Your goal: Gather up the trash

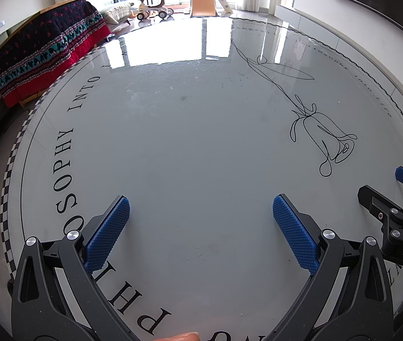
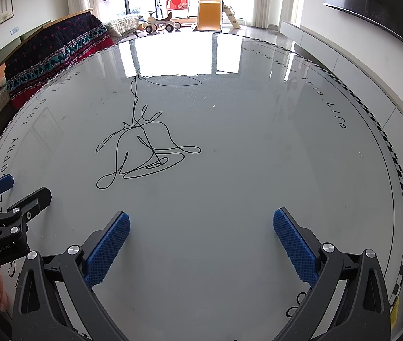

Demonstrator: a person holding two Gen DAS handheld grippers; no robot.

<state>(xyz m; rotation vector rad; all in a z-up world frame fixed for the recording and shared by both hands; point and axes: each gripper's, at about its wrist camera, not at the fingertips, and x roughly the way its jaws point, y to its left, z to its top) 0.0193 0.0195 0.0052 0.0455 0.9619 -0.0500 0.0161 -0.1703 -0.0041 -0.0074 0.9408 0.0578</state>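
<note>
My left gripper (image 1: 200,217) is open and empty, its blue pads spread wide just above a round grey table (image 1: 190,130). My right gripper (image 2: 201,233) is also open and empty above the same table (image 2: 258,156). Each gripper shows at the edge of the other's view: the right one (image 1: 386,193) at the far right, the left one (image 2: 13,193) at the far left. No trash item shows on the table in either view, only a tiny pale speck (image 2: 214,106) far out.
The table top carries a printed line drawing (image 2: 141,147), lettering and a checkered rim (image 2: 400,170). A patterned red and dark quilt (image 1: 50,48) hangs over a sofa at left. Toys and a small slide (image 2: 210,11) stand by the windows beyond.
</note>
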